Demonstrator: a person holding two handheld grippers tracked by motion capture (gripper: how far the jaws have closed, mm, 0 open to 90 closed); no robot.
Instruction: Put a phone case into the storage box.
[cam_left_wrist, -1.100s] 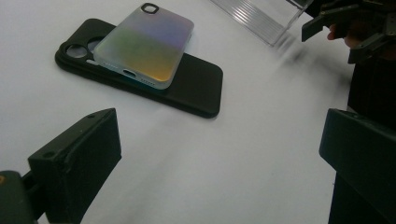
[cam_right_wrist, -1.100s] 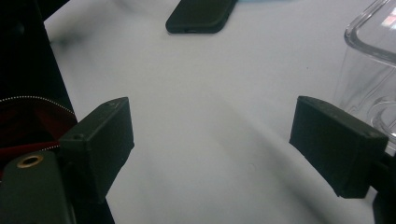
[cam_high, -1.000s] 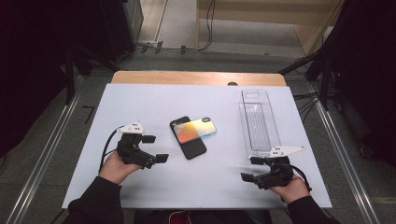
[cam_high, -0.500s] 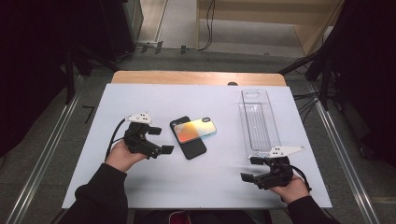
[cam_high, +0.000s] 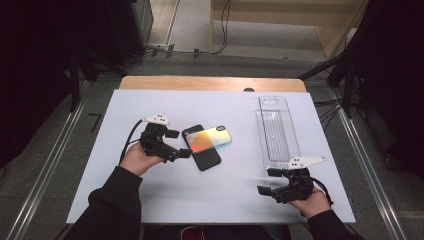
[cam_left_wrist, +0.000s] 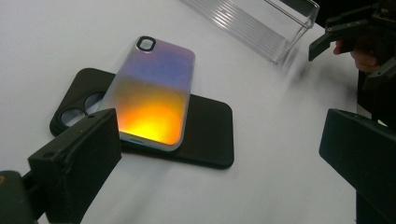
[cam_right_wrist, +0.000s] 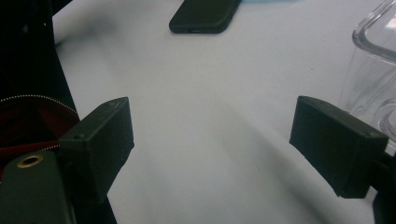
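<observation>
A white table (cam_high: 220, 200) stands on a grey floor, with a wooden strip along its far edge and dark stands and cables around it. Near the middle of the table lies a black phone case (cam_high: 204, 150) flat on the surface, and an iridescent phone case (cam_high: 209, 139) with an orange-to-blue sheen rests on top of it, lying crosswise so that both ends of the black one stick out. The left gripper (cam_high: 179, 144) sits just left of the two cases, its jaws spread wide and empty, one of them close to the near-left edge of the black case. To the right, a long clear plastic tray (cam_high: 276, 130) runs from near to far. The right gripper (cam_high: 269, 181) hovers at the near end of that tray, jaws likewise wide apart and holding nothing, pointing left across bare table
</observation>
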